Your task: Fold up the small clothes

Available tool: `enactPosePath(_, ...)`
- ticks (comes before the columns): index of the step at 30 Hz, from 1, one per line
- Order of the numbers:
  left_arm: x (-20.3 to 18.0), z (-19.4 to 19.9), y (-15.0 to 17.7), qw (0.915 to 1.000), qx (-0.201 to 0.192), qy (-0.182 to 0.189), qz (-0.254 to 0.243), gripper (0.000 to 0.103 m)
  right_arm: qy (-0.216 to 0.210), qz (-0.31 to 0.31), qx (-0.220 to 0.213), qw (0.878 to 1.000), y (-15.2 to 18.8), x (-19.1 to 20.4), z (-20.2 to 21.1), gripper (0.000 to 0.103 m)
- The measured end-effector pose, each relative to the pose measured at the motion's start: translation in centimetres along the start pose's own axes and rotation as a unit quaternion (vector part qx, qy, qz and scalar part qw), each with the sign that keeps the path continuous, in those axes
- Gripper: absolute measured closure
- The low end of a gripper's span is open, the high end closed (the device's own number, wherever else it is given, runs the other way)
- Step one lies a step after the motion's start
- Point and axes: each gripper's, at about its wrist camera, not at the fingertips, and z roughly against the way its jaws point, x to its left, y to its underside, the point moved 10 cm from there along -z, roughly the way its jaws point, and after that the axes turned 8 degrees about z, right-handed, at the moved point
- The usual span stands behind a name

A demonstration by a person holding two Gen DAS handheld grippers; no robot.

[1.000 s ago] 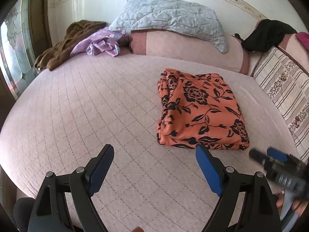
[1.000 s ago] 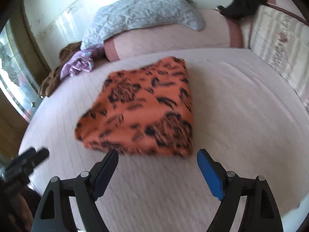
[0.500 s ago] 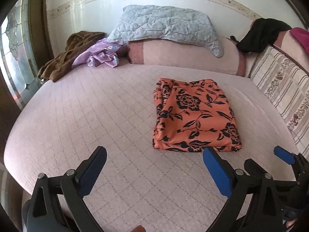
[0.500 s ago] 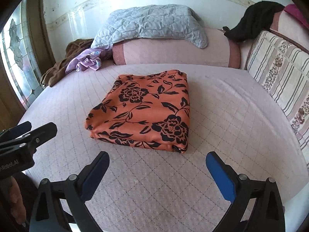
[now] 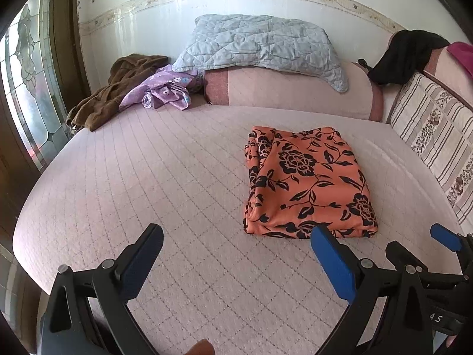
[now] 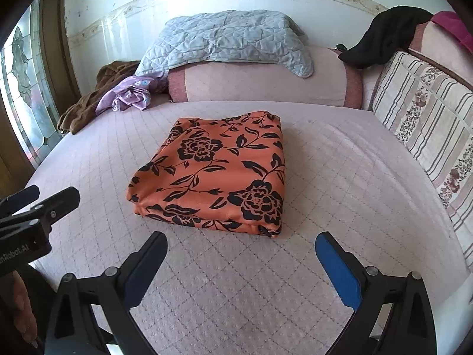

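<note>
Both claws hang over the near edge of the bed with their jaws spread wide and nothing between them. The left gripper (image 5: 236, 254) has its blue pads over bare quilted cover, and the right gripper (image 6: 241, 261) likewise, each tilted down toward the mattress. A second ago the jaws stood a little narrower; they have since widened and settled. In the left view the right gripper's blue tip shows at the lower right edge, sharp now where it was a blur a second back.

Just beyond the right gripper's fingertips lies the orange floral garment (image 6: 212, 174), folded into a thick, neat rectangle flat on the pink bedspread (image 6: 340, 177). Neither claw touches it. From the left view the same garment (image 5: 304, 183) sits ahead and to the right of the left gripper, its layered edges stacked along the left side. A second ago it looked smeared in the right camera and closer to the pads; now it is crisp and sits farther off, so the right hand has drawn back and steadied.

Farther away, a long pink bolster (image 6: 266, 84) runs across the head of the bed with a grey quilted cover (image 6: 227, 40) draped on it. A purple cloth (image 5: 162, 90) and a brown garment (image 5: 118, 88) are heaped in the far left corner. A black garment (image 6: 387, 32) hangs over the striped cushion (image 6: 428, 136) on the right.
</note>
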Motion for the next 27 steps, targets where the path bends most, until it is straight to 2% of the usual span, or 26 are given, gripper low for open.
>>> enactPosePath(16,-0.6,0.2,-0.5,1.0000,-0.004,0.000,-0.007,0.003,-0.004,0.008,0.001,1.000,-0.1,0.3,-0.1,0.001)
enactPosePath(27,-1.5,-0.2,-0.6,0.9998,0.005,0.015,-0.008,0.003,-0.003,0.010,0.003,1.000,-0.2,0.2,-0.3,0.001)
